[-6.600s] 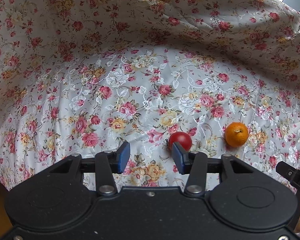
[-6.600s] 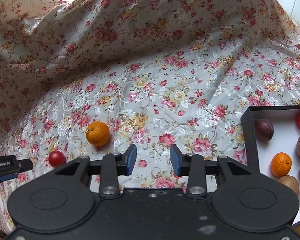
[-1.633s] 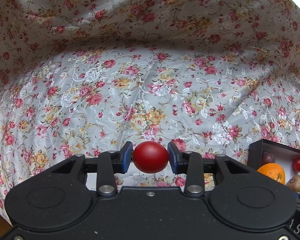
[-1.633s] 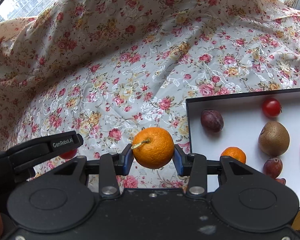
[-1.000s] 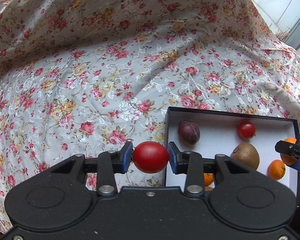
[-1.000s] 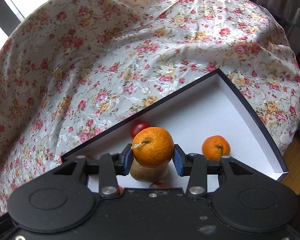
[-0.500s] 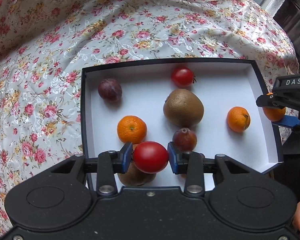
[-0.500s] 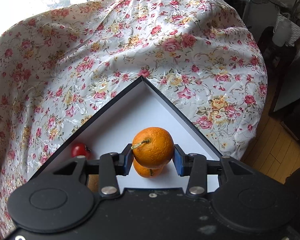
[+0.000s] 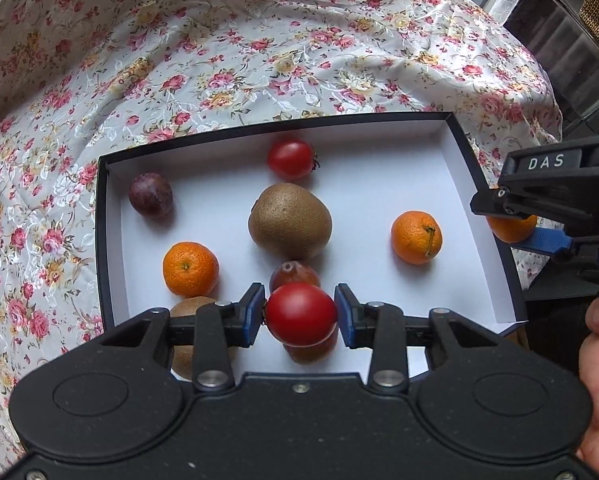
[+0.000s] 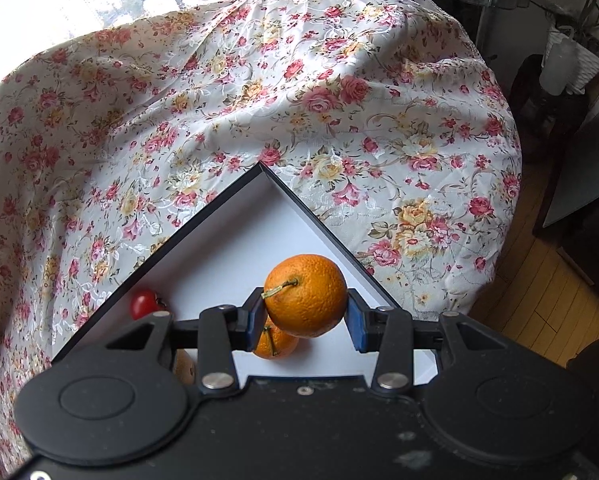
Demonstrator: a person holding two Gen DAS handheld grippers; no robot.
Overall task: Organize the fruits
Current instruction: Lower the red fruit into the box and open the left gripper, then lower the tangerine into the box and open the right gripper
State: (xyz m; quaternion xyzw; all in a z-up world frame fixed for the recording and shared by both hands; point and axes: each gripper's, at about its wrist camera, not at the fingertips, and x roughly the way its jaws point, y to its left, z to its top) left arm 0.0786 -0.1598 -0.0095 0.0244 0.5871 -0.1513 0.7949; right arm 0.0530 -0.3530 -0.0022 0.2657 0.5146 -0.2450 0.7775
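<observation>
At the lower centre of the left wrist view, your left gripper (image 9: 300, 315) pinches a red tomato (image 9: 300, 314) over the box (image 9: 475, 172) (fruit crowds beneath), so release it onto bare white floor. In the right wrist view, centre frame, your right gripper (image 10: 305, 316) clamps an orange (image 10: 305, 295) above the box's corner; lower, then let go.

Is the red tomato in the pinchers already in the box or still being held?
Still held. The tomato is squeezed between the left gripper pads, up above the box floor and fruit lying there.
</observation>
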